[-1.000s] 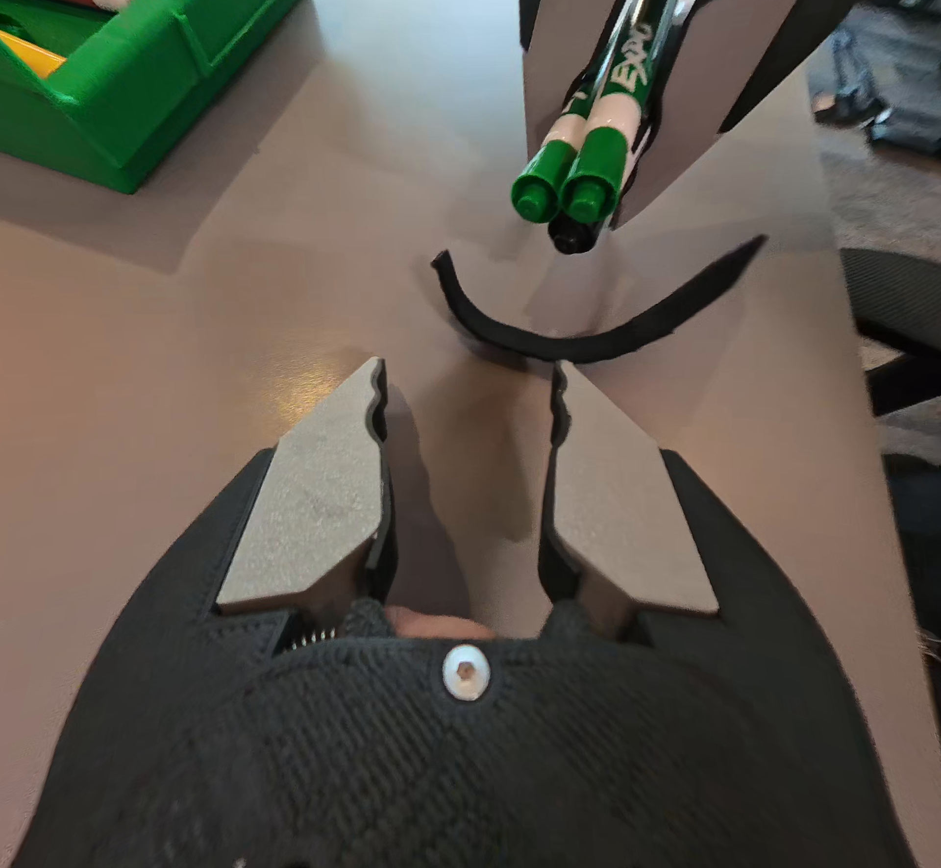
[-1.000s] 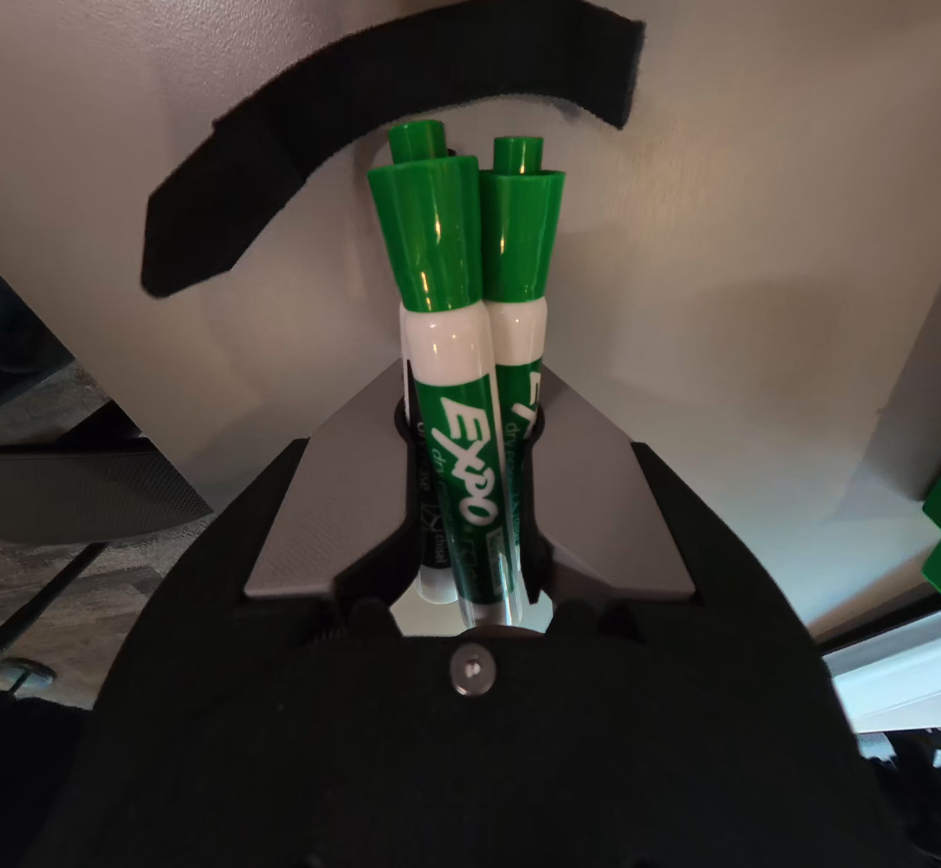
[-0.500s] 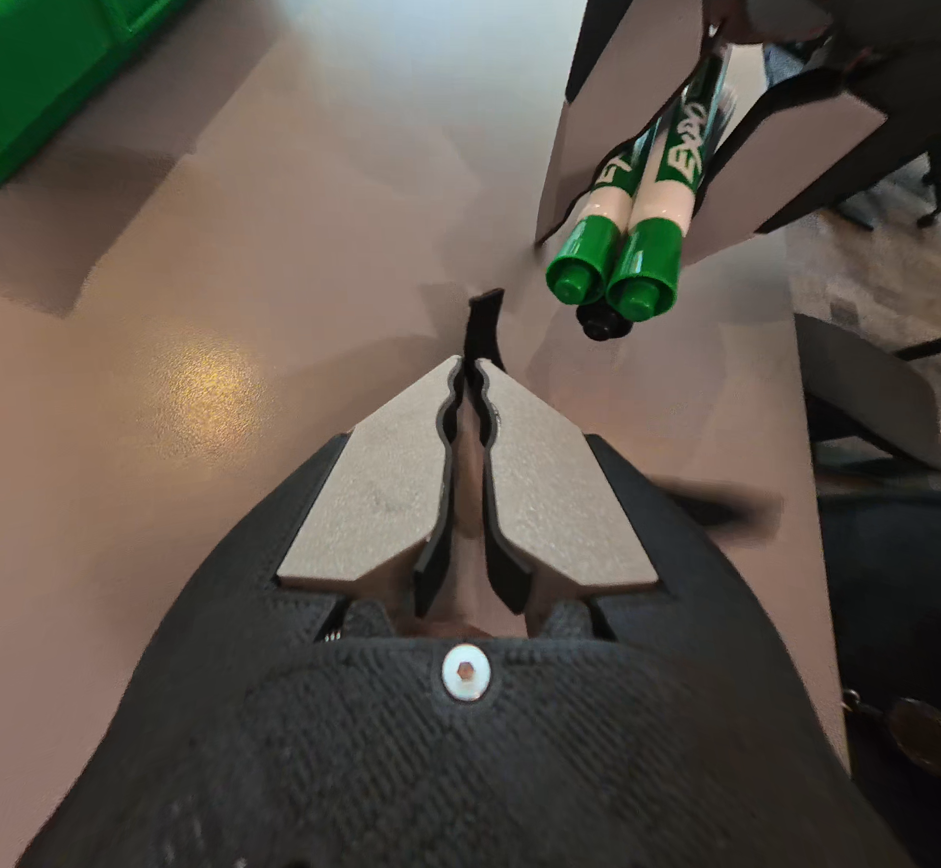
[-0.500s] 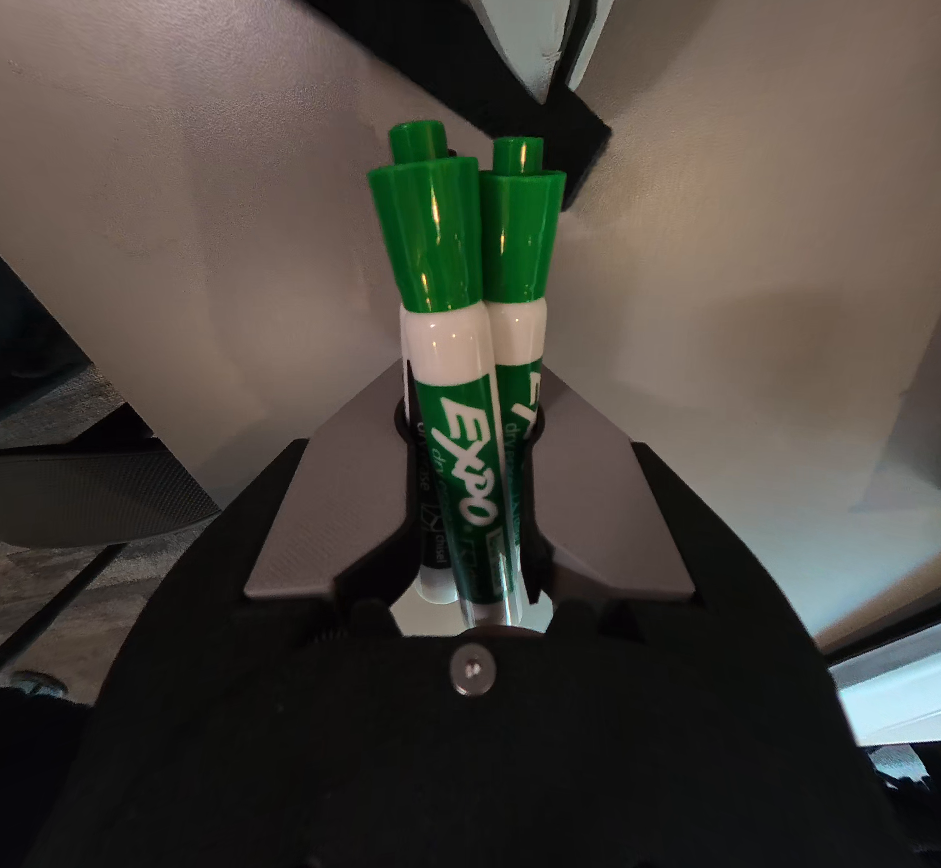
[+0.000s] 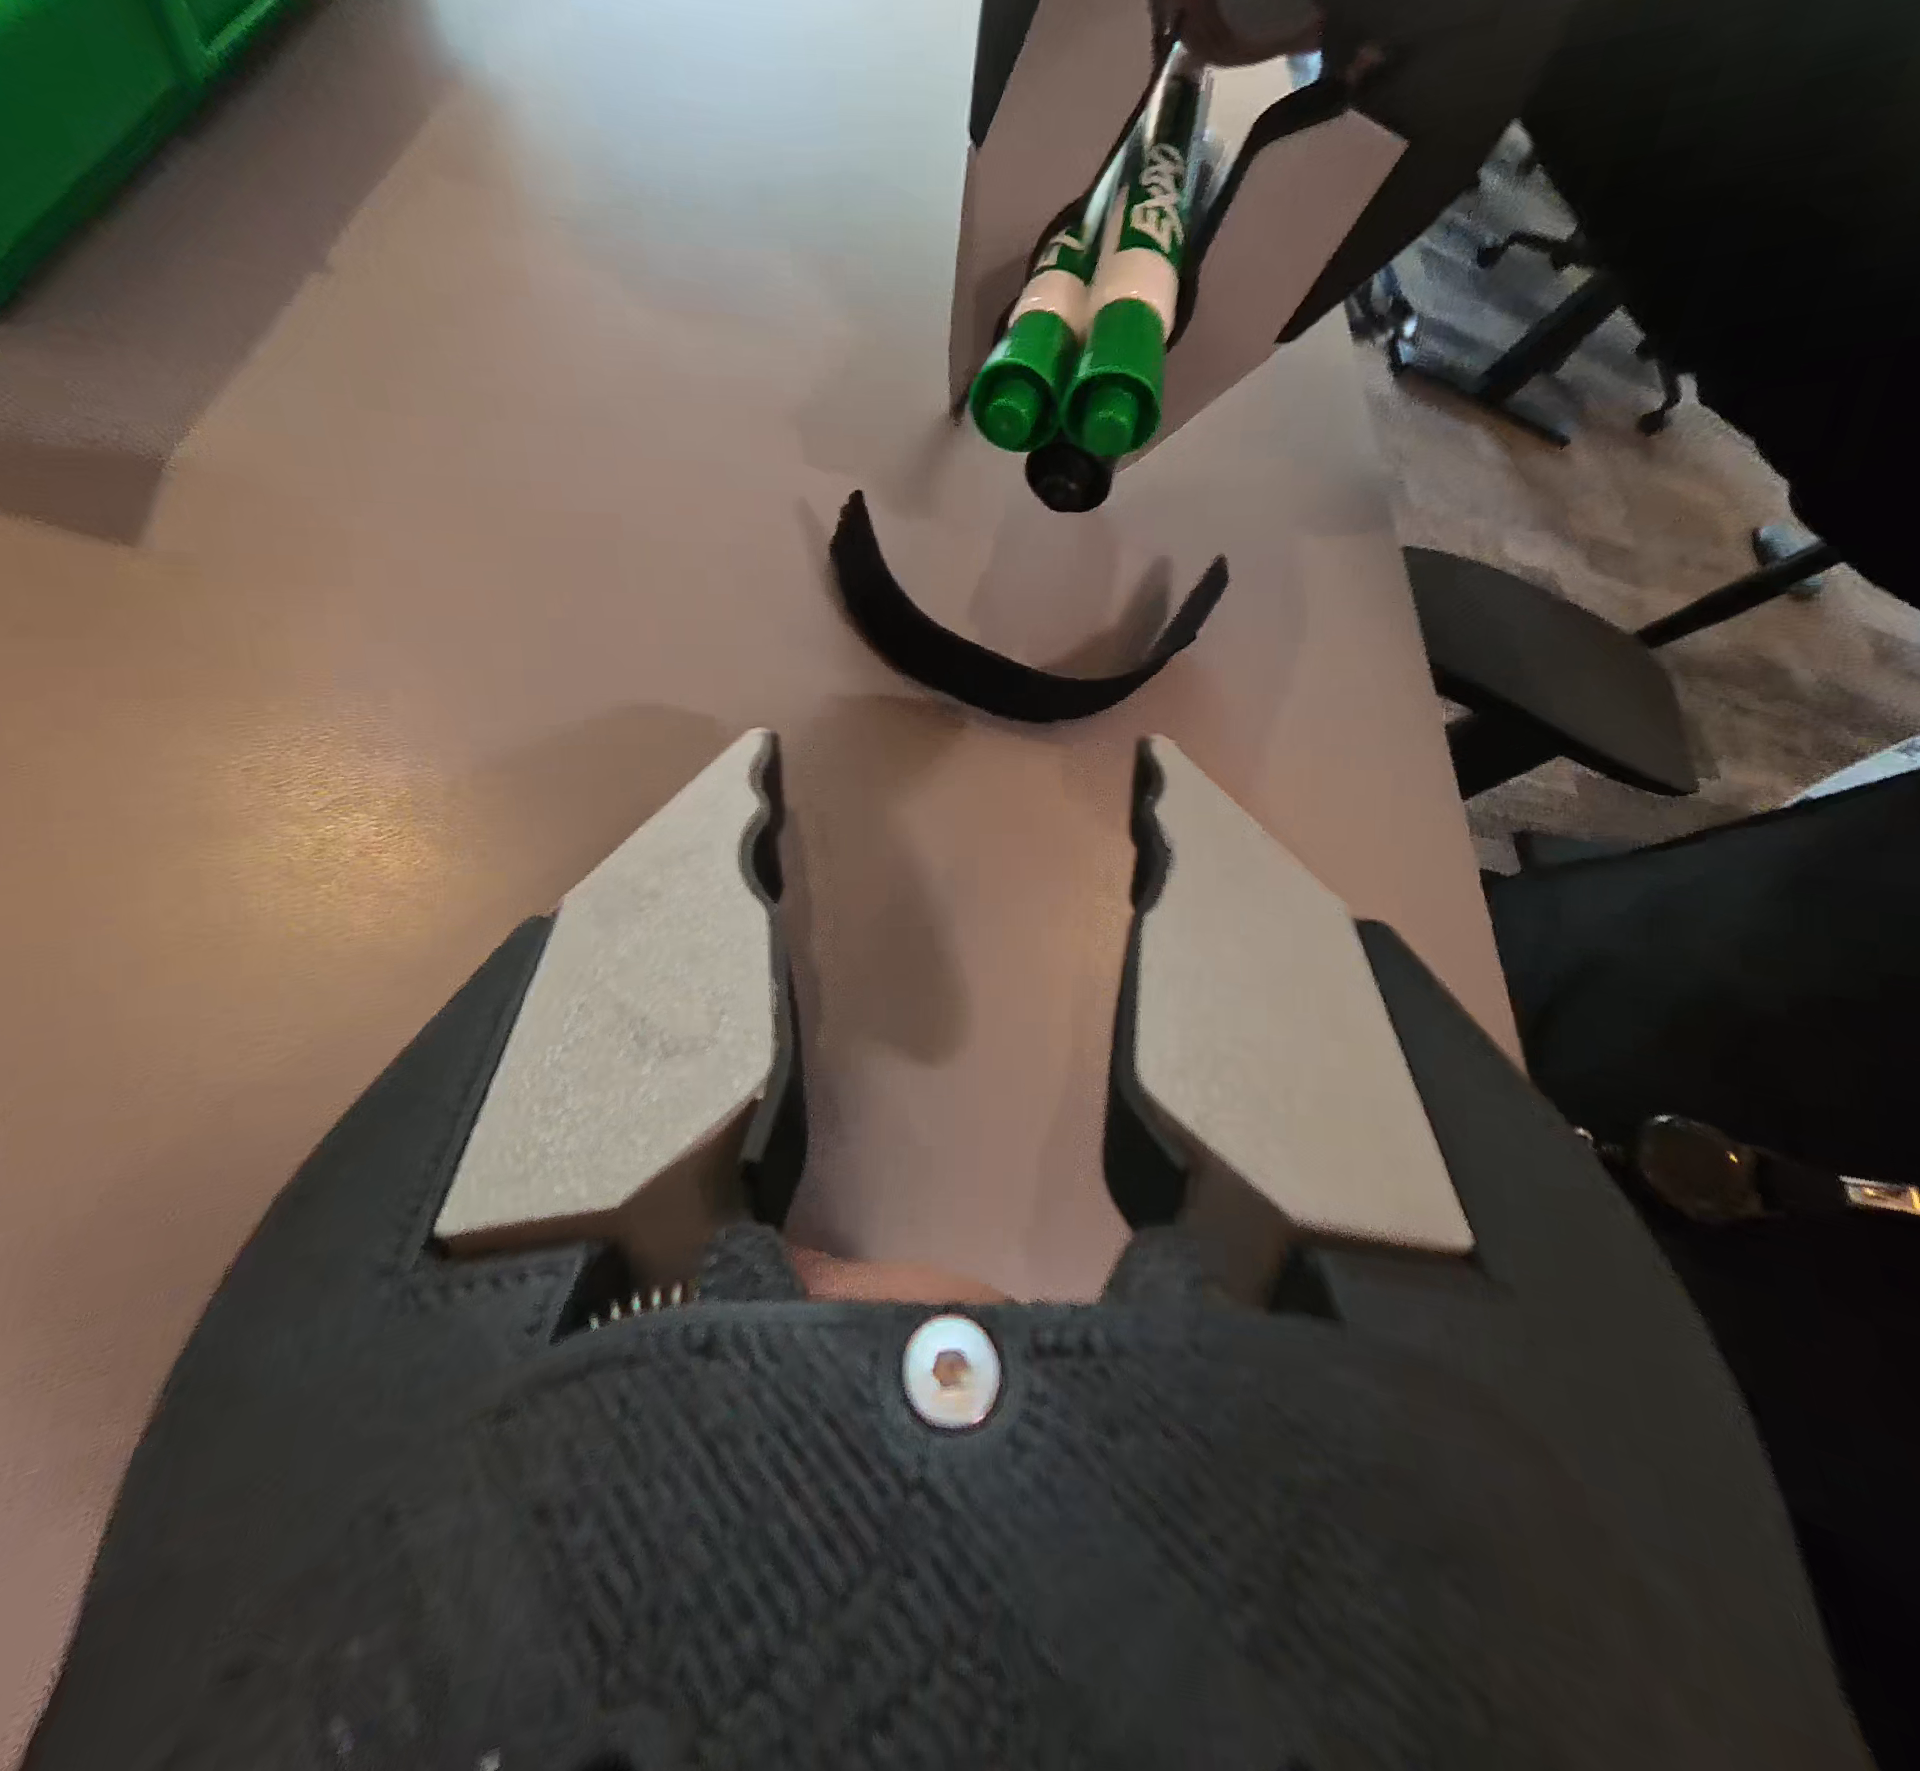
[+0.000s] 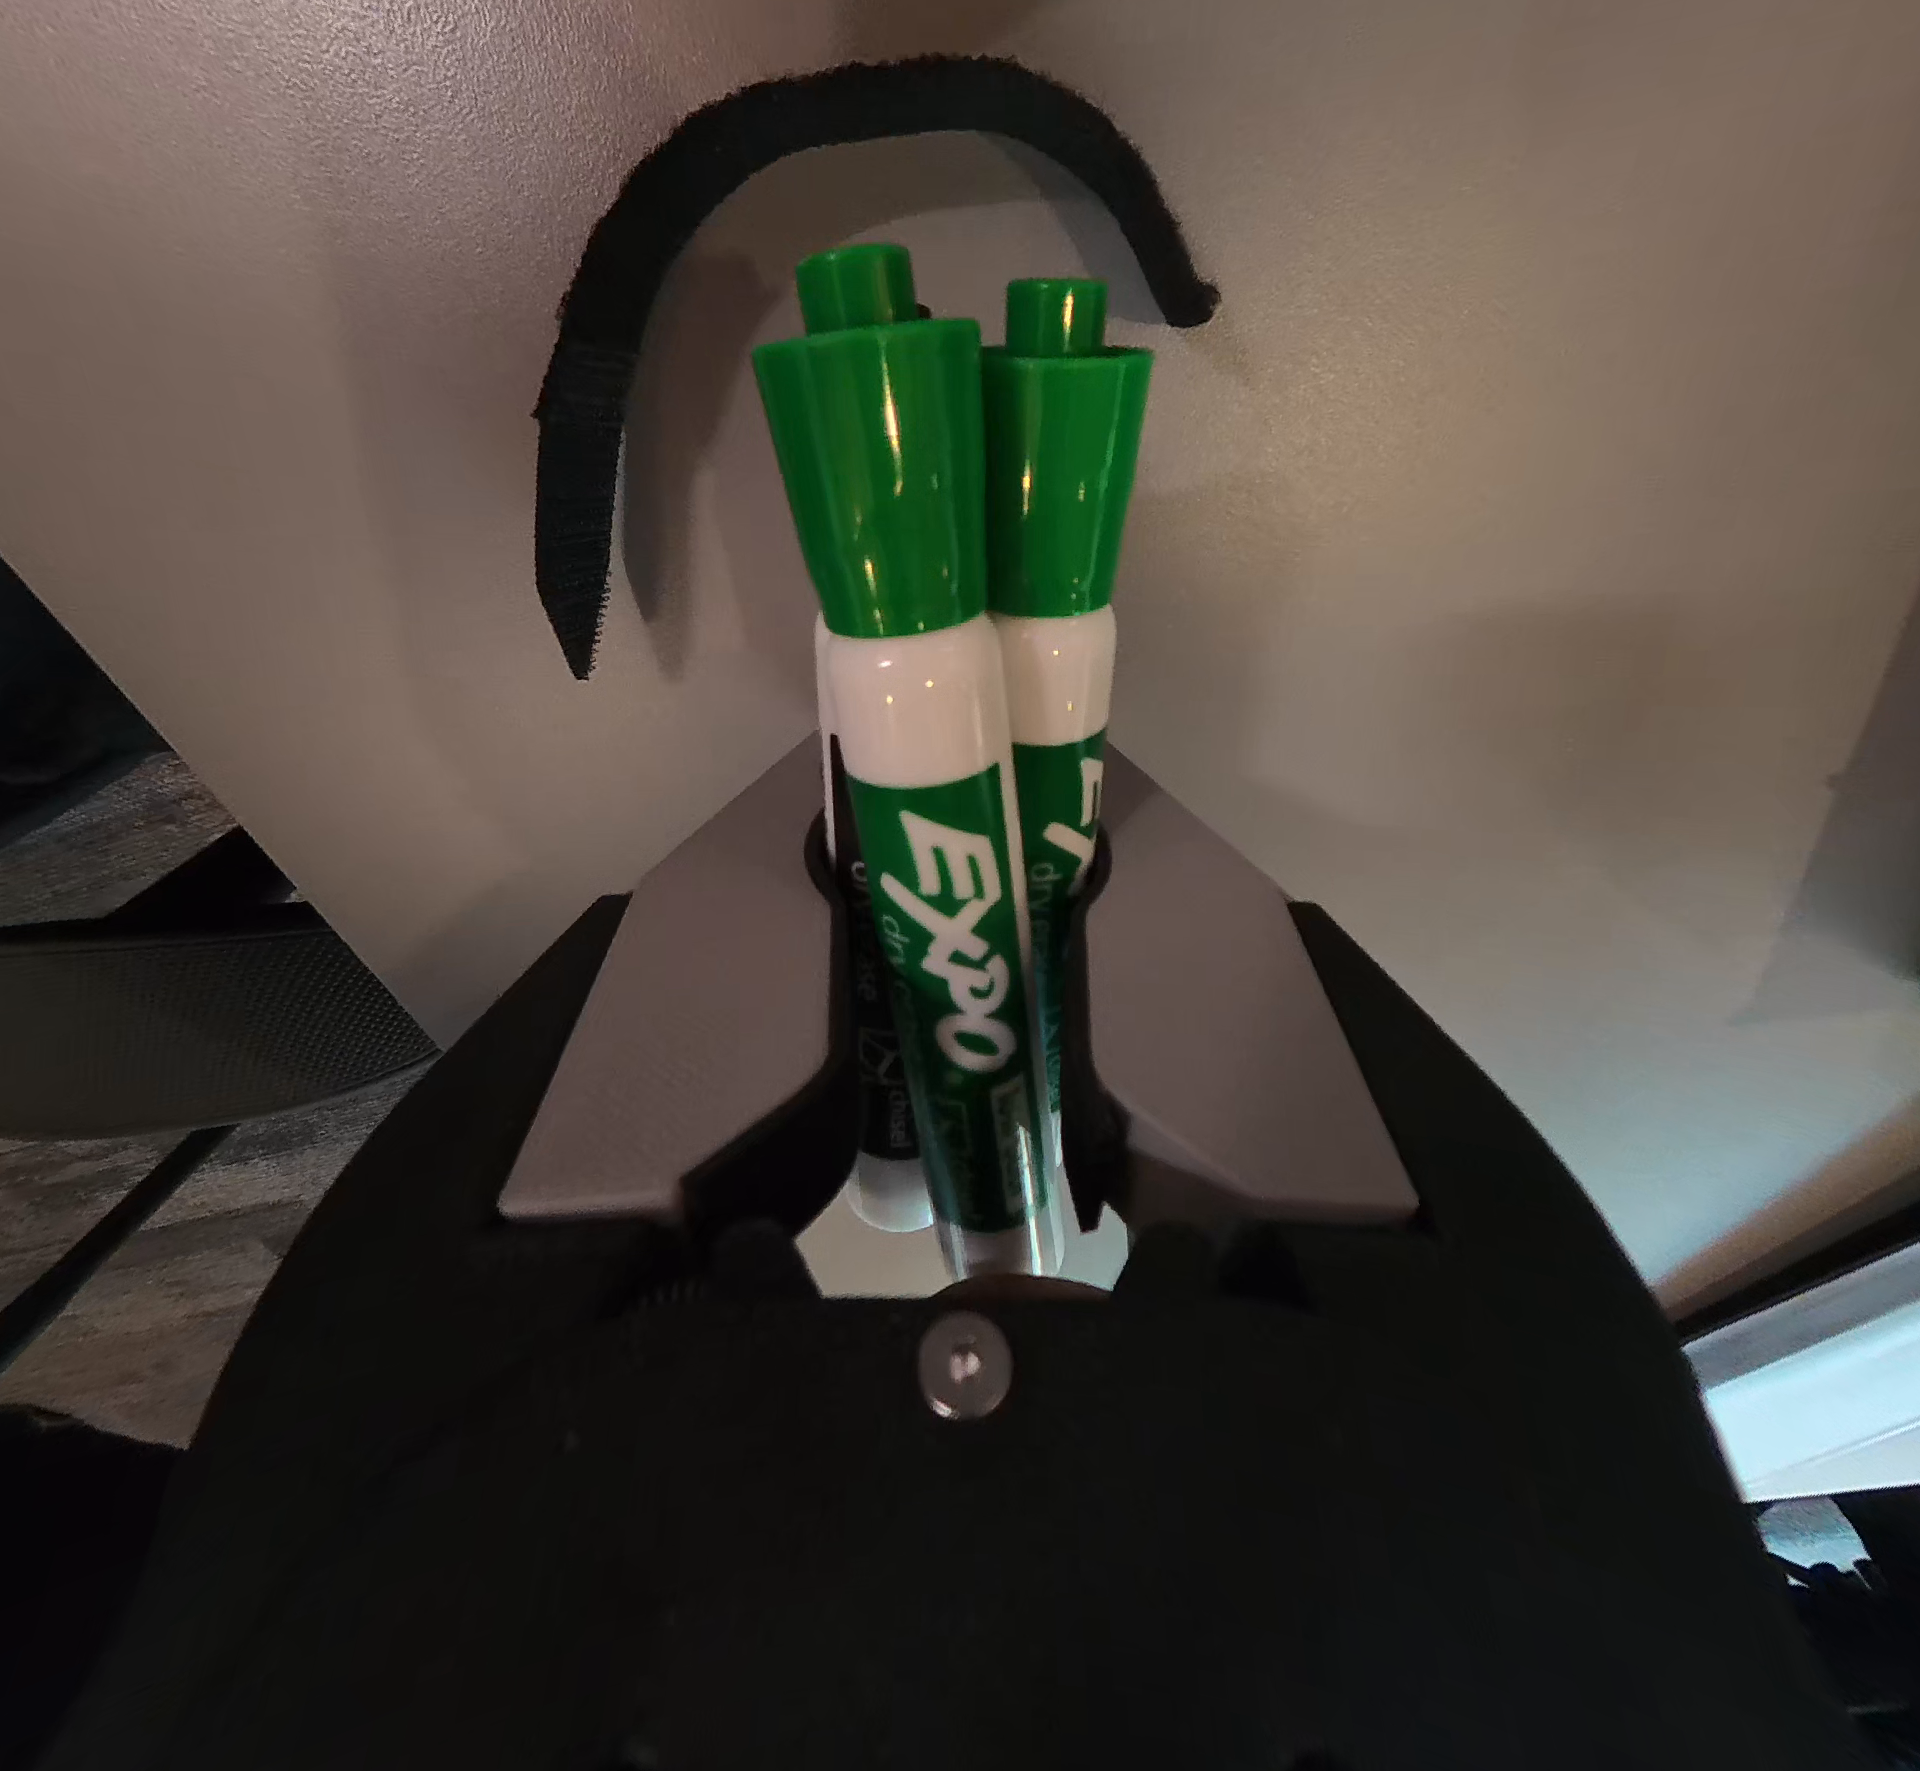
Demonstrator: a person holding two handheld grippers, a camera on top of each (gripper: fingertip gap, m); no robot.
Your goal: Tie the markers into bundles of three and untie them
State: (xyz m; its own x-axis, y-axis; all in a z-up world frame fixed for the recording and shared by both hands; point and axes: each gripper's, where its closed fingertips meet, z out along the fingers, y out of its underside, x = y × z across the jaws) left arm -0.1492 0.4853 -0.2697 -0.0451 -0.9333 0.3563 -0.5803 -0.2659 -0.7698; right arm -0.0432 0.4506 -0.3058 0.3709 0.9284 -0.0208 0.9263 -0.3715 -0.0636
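While sitting way off at the far left edge, green bin (image 5: 156, 28) on the tan table (image 5: 436, 495), only a corner of it in frame and a bit blurry. Moving right: left gripper (image 5: 956, 786) low over the table, fingers (image 5: 665, 952) spread wide apart, nothing but bare tabletop between them. Just past the tips, black strap (image 5: 997, 672) lying loose on the table, curled into a U with both ends lifting up, not touching either finger. Further right and up: right gripper (image 5: 1122, 267) angled down, clamped on a bunch of markers (image 5: 1081, 371), both pads pressed against the barrels. Two green caps side by side up front, a third black-capped one tucked underneath. From the right wrist view, same bundle (image 6: 966, 578) poking out past the jaws, caps ending right at the strap (image 6: 831, 111) arching around them on the table. Off the right table edge, dark chair (image 5: 1558, 682) over grey floor.
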